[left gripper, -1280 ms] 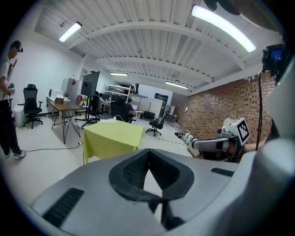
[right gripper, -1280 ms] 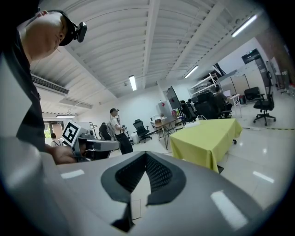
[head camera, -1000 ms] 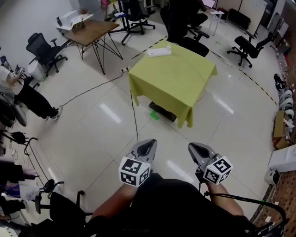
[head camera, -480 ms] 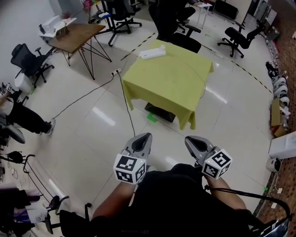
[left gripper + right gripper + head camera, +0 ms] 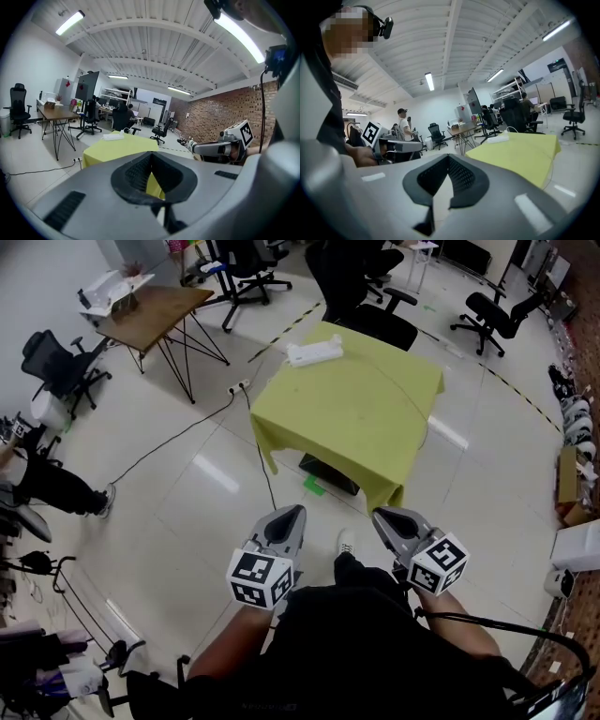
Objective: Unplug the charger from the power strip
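1. Head view looks steeply down on the left gripper (image 5: pixel 286 521) and the right gripper (image 5: pixel 387 523). They are held side by side low in the frame, and both point toward a table (image 5: pixel 375 427) draped in a yellow-green cloth.
2. Left gripper view shows its jaws closed tip to tip with nothing between them (only the cloth shows through the hollow behind the tips).
3. Right gripper view shows the same: its jaws are pressed together and empty.
4. A white power strip (image 5: pixel 315 352) lies flat near the far left corner of the table, well apart from both grippers.
5. In the gripper views a thin white cable rises in a loop at one end of the strip. The charger itself is too small to make out.
6. A black cord (image 5: pixel 269 474) hangs off the near left edge of the table and trails across the tiled floor. A second cable runs out from a socket block (image 5: pixel 239 387) lying on the floor.
7. A wooden table (image 5: pixel 155 315) stands beyond that block, and black office chairs (image 5: pixel 361 296) stand behind the draped table.
8. The person's white shoe (image 5: pixel 345 542) shows on the floor between the two grippers.
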`<state>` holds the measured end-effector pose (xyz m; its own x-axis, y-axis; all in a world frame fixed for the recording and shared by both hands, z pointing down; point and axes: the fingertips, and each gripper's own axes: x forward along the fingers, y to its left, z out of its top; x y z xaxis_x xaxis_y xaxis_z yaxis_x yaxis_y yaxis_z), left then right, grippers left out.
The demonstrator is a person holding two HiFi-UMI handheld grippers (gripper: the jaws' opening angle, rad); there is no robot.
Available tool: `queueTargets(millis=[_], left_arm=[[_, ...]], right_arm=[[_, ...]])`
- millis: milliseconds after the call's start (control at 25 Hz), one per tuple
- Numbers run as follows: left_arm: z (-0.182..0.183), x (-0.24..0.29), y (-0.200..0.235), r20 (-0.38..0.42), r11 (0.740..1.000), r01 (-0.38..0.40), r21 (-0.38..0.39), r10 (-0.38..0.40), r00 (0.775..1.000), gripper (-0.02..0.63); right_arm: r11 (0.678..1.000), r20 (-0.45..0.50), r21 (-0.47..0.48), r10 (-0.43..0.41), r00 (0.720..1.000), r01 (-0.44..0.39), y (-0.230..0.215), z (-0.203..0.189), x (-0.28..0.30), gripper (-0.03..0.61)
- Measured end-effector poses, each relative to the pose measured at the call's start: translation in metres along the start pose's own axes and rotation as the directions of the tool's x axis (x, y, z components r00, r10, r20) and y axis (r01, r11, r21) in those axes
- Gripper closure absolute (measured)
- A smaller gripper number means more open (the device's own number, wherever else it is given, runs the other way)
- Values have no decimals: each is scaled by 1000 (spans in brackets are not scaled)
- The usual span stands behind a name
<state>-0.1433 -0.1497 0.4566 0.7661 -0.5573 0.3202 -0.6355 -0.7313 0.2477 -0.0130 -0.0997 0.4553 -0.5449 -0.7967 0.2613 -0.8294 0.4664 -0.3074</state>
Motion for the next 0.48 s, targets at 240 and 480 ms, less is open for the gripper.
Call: queueTargets(millis=[240,480], left_arm=[[40,62,26,22,999,-19,30,19,1000,607],[69,121,46,16,998,-50,37,49,999,607]], right_arm=[[999,27,-25,36,999,-35,-57,37,41,575],[998,35,-12,56,998,-56,-121,62,73,575]])
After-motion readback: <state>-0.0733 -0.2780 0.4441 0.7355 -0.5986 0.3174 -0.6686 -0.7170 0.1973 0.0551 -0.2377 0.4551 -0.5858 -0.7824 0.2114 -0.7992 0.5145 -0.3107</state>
